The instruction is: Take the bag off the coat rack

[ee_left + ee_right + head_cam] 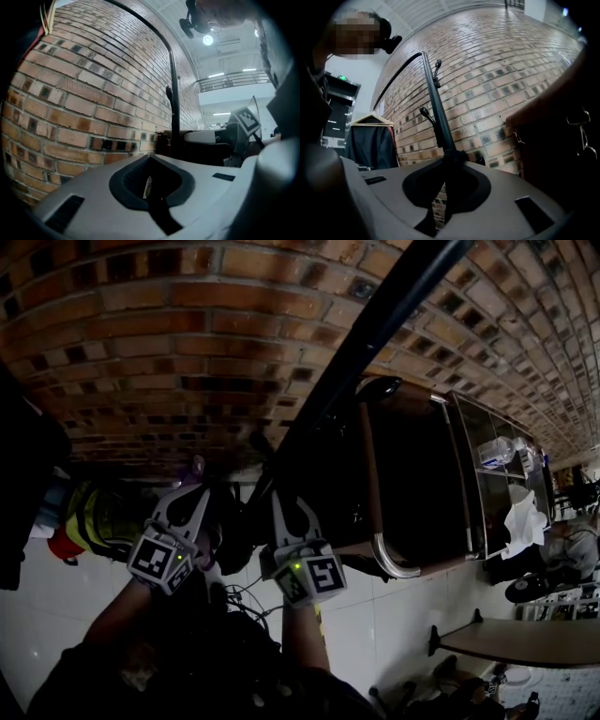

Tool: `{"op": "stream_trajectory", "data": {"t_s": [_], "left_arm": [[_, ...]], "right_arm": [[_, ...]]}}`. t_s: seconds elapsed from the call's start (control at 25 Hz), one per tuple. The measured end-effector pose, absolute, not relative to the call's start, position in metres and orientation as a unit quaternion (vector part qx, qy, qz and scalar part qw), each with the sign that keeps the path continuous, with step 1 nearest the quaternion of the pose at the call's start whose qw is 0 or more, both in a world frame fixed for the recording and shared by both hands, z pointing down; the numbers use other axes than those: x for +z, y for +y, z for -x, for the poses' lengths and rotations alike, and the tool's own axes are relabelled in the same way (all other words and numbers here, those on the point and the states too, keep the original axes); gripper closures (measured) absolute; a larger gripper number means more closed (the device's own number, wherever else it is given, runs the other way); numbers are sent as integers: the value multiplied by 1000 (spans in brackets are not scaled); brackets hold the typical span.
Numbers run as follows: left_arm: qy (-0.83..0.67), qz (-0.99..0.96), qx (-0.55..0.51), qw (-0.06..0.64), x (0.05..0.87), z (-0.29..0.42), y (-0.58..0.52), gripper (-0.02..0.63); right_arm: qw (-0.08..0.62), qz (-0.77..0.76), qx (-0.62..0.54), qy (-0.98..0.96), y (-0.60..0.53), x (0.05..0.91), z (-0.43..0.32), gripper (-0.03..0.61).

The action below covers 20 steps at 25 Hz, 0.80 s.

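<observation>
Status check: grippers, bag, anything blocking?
Left gripper and right gripper both shut. Brown bag beside the coat rack pole; hook state unclear. Pole directly ahead of right gripper.

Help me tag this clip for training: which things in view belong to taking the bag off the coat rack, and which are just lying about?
Job in hand: brown bag, coat rack, left gripper, right gripper.
Just lying about: hanging dark garment, plastic bottle, table.
</observation>
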<state>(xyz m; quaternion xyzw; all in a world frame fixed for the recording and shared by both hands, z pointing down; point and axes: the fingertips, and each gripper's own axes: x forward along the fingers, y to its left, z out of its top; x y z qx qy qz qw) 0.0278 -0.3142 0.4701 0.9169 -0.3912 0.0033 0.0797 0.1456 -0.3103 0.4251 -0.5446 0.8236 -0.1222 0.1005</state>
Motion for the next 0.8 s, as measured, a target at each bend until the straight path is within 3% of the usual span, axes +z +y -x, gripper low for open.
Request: {"op": "stream_trajectory", "data": {"t_s": [0.8], "left_arm": [[-378, -923, -37, 67, 425, -45, -313, 598]], "right_arm": [[178, 548, -33, 817, -297, 303, -204, 534]]}}
